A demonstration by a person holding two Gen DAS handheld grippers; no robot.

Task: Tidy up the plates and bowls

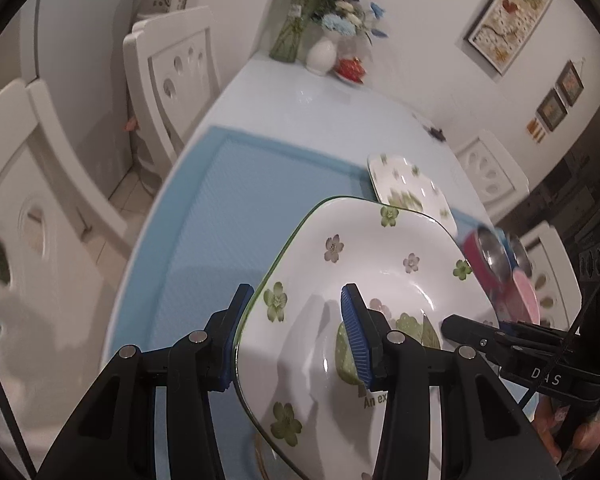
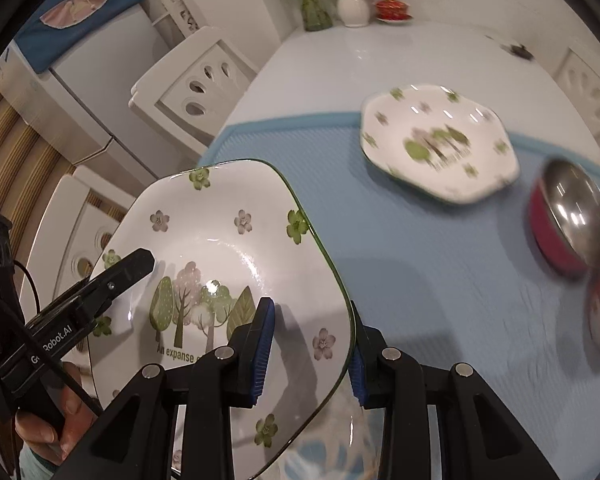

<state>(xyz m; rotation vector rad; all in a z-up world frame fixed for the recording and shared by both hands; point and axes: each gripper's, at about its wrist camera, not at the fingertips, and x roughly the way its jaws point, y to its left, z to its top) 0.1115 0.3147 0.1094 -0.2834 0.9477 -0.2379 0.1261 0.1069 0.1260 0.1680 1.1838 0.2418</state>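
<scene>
Both grippers, left gripper (image 1: 296,332) and right gripper (image 2: 310,344), clamp one flowered plate (image 2: 236,248) midair; far plate (image 2: 440,144) and bowls (image 2: 568,220) on desk (image 2: 380,52) unsorted.

1. Left gripper (image 1: 296,332) clamps the floral plate's (image 1: 380,264) rim — plate tilted above the blue mat (image 1: 236,208).
2. Right gripper (image 1: 466,330) touches the plate's opposite side.
3. Second plate (image 1: 408,184) lies beyond.

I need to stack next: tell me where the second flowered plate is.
The second flowered plate lies flat on the blue mat's far right part, beyond the held plate and just left of the red steel-lined bowl.
</scene>
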